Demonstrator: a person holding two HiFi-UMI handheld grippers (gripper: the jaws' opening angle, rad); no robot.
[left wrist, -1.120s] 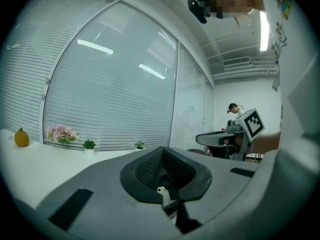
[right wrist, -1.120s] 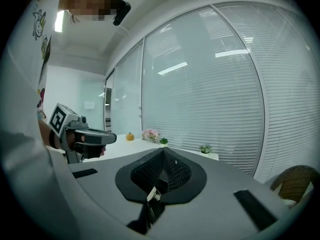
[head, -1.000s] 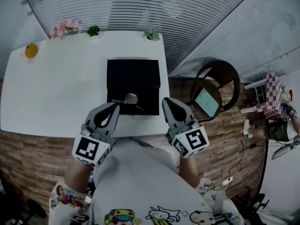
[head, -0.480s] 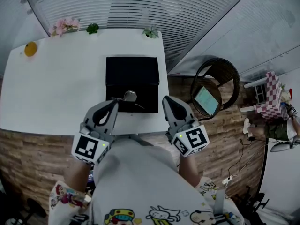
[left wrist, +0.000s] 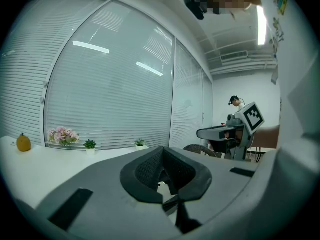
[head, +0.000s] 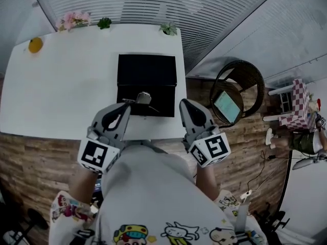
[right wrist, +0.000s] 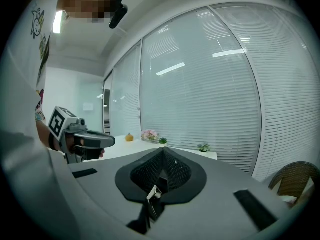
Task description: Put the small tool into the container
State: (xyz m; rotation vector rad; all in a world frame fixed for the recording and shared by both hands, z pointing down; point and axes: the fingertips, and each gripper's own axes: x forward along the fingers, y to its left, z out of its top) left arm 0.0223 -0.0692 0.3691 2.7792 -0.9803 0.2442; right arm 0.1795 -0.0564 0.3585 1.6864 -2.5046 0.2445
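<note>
A black box-shaped container (head: 147, 75) stands on the white table (head: 61, 96). A small metal tool (head: 143, 97) with a thin handle lies at the container's near edge. My left gripper (head: 124, 107) hovers just left of the tool, its jaws shut; whether it touches the tool I cannot tell. In its own view the left gripper (left wrist: 162, 156) points level at the window with nothing showing between the jaws. My right gripper (head: 185, 105) is off the container's near right corner, shut and empty, and in its own view the right gripper (right wrist: 162, 154) also points level.
An orange fruit (head: 35, 45), pink flowers (head: 74, 19) and two small potted plants (head: 104, 22) (head: 168, 28) line the table's far edge by the blinds. A wicker chair (head: 255, 80) holding a tablet stands right of the table. The person's body fills the near side.
The head view has shifted a little, so the table sits slightly higher in the picture. Both grippers keep their places beside the container and stay shut.
</note>
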